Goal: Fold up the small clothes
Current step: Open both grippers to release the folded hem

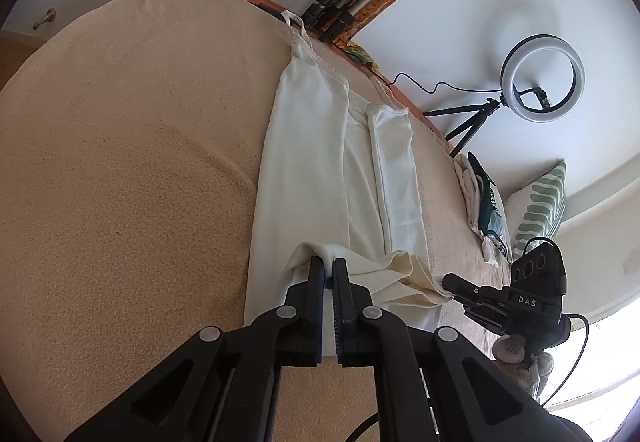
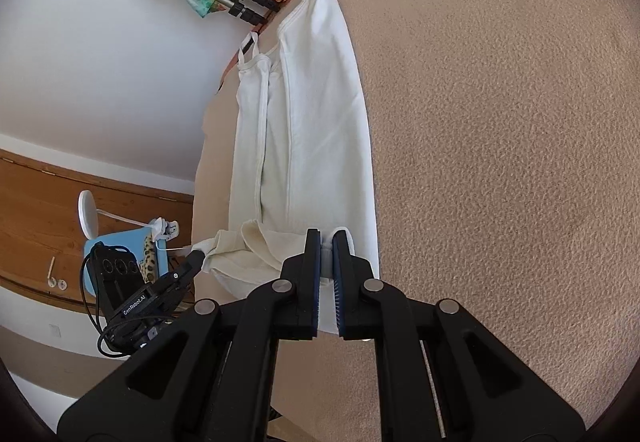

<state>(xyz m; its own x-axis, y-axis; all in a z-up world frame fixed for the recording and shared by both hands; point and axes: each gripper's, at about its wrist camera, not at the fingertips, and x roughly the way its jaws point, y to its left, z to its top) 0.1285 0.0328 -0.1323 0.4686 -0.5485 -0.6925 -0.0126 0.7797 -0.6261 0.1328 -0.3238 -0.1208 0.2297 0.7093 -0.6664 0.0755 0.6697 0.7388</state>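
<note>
Gripping claws: both were clamped on the lower hem of the white top.
Left claw (image 1: 328, 268): fingers pressed together on a bunched corner of the hem, fabric pinched between the pads.
Right claw (image 2: 327, 242): fingers closed on the other hem corner, a thin fold of cloth between them; it also showed in the left wrist view (image 1: 450, 282), biting the far corner.
White top (image 1: 312, 162): a strappy cream garment, lay lengthwise on the beige bed cover (image 1: 120, 162), both long sides folded in toward the middle, hem end lifted off the cover by the claws, straps at the far end near the bed's edge.
Hand (image 1: 510, 348): a gloved hand showed under the right claw's body.
Containers: I could not make out any.
Beside the bed: folded clothes (image 1: 486, 210) and a striped cushion (image 1: 540, 206) lay at the far side.
Farther off: a ring light (image 1: 542, 78) on a tripod stood by the white wall, well apart from the top.
</note>
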